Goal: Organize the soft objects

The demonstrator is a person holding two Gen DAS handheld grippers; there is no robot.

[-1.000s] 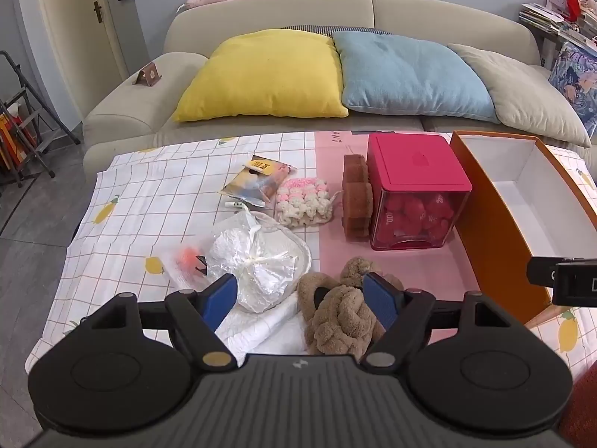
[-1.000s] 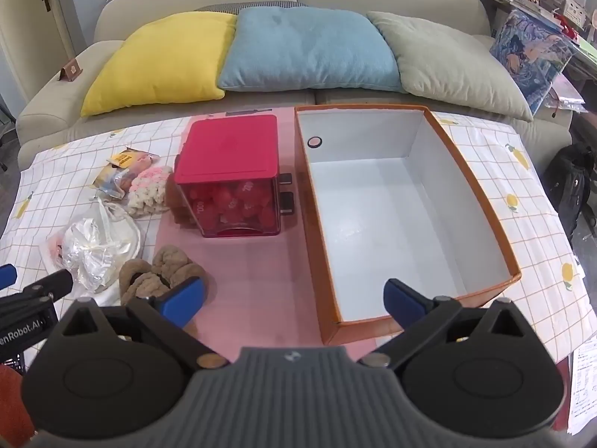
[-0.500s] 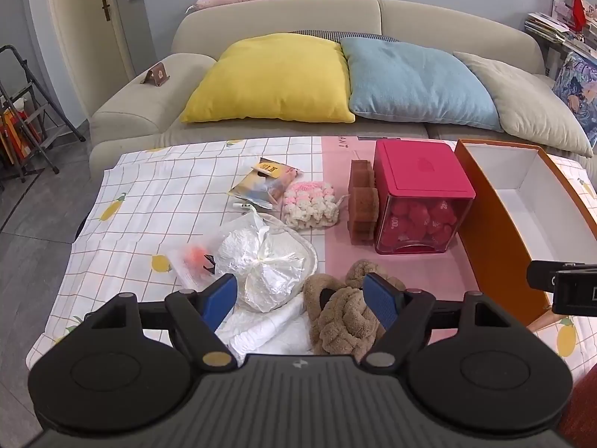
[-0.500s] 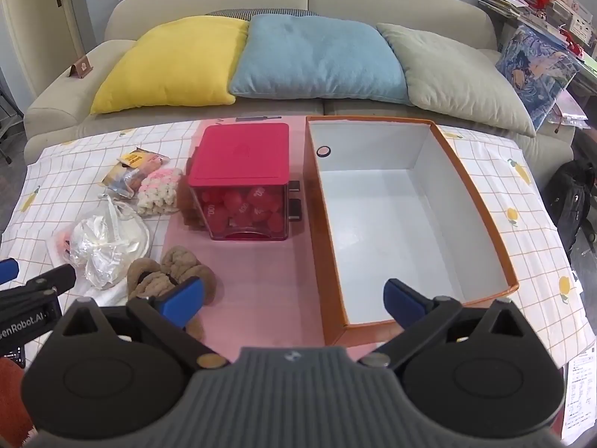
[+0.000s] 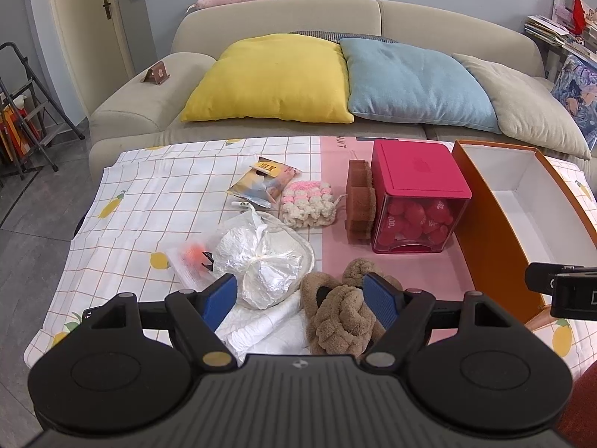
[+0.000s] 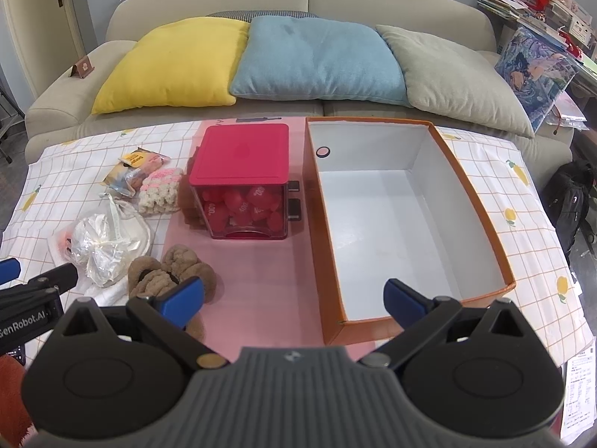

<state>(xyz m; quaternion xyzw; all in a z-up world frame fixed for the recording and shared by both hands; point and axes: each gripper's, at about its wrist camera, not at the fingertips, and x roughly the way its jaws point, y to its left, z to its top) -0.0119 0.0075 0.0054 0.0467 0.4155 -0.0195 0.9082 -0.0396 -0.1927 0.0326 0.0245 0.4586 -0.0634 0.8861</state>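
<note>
Behind everything sits a big beige sofa (image 6: 373, 0) with yellow, blue and grey pillows. My table (image 5: 156, 186) has a checked cloth with lemons and a pink mat. On my right side stands the orange box (image 6: 481, 220), white inside with nothing in it. Next to it is the red box (image 6: 240, 156) with a lid. A clear plastic bag (image 5: 261, 257) lies on a white cloth. The brown fluffy slippers (image 5: 343, 310) lie between the fingers of my left gripper (image 5: 300, 298), which is wide apart and holds nothing. My right gripper (image 6: 294, 295) is wide too, holding nothing, above the pink mat.
</note>
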